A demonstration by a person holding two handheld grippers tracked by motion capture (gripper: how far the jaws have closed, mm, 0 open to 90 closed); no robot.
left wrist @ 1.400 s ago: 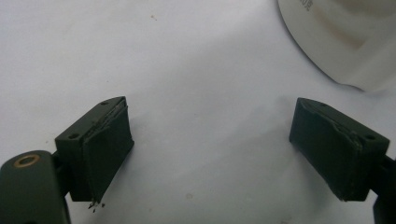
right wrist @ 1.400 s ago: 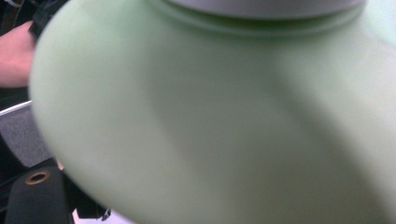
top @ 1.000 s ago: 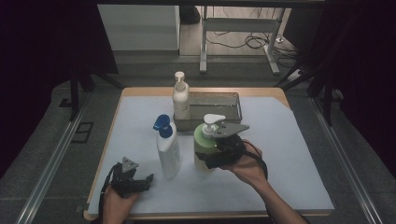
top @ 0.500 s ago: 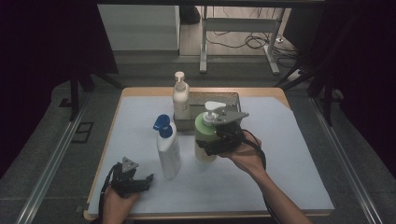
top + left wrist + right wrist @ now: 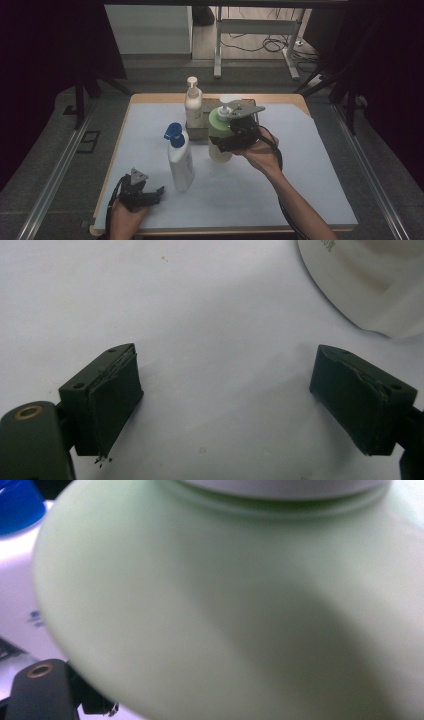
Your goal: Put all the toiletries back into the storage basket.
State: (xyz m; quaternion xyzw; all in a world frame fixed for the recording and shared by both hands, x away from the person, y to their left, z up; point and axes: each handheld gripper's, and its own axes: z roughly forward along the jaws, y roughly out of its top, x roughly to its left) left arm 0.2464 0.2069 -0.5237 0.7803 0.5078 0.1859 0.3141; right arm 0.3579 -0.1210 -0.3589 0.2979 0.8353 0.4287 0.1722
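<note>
Right gripper (image 5: pixel 227 142): clamps the green pump bottle (image 5: pixel 218 131) (held off the table (image 5: pixel 320 165)), near the far edge.
Left gripper (image 5: pixel 150 196): jaws wide apart, empty, at the near-left corner.

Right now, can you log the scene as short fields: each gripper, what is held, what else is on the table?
right gripper: shut on green pump bottle, held above the table
left gripper: open, nothing between the jaws, low at the near left of the white mat
blue-capped bottle: upright on the mat
white pump bottle: upright in the metal tray
</note>
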